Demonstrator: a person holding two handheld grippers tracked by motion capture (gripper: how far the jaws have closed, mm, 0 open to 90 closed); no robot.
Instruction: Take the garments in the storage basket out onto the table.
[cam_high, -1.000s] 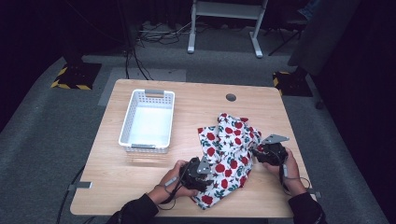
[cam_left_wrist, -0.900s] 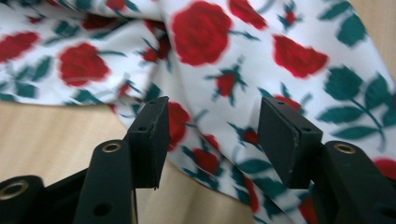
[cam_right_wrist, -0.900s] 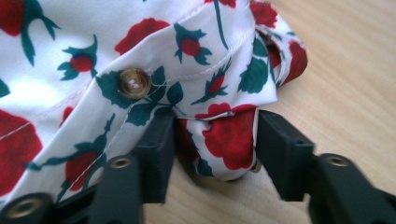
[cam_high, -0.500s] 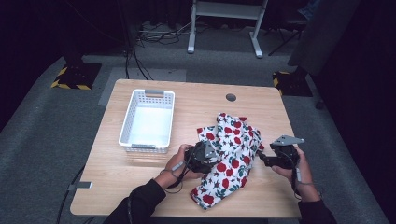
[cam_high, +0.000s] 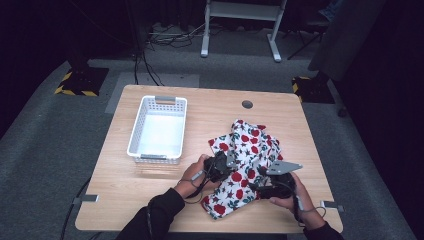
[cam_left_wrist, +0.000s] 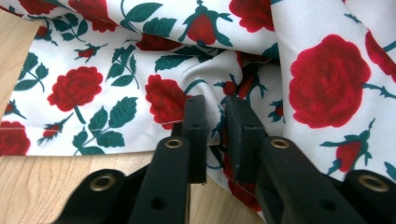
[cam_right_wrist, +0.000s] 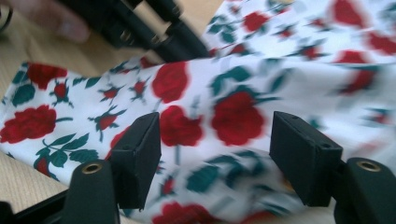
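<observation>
A white cloth with red roses and green leaves (cam_high: 247, 145) lies crumpled on the right half of the wooden table (cam_high: 150, 205). My left gripper (cam_high: 228, 166) is at the cloth's left edge. In the left gripper view its jaws have just been closing and my left gripper (cam_left_wrist: 215, 109) pinches a raised fold of the cloth (cam_left_wrist: 74, 88). My right gripper (cam_high: 256, 187) is over the near part of the cloth. Its jaws have just been opening, and my right gripper (cam_right_wrist: 217, 133) stands wide, the cloth (cam_right_wrist: 233, 74) lying below and untouched by the pads.
A white slotted basket (cam_high: 134, 136) stands empty on the table's left half. A round cable hole (cam_high: 247, 104) sits near the far edge. Bare wood (cam_high: 125, 200) stretches along the near left. The left gripper (cam_right_wrist: 182, 39) shows at the top of the right gripper view.
My left gripper moved up to the cloth's left edge and closed on a fold. My right gripper swung out to the right, then came back left and nearer, over the cloth's near part.
</observation>
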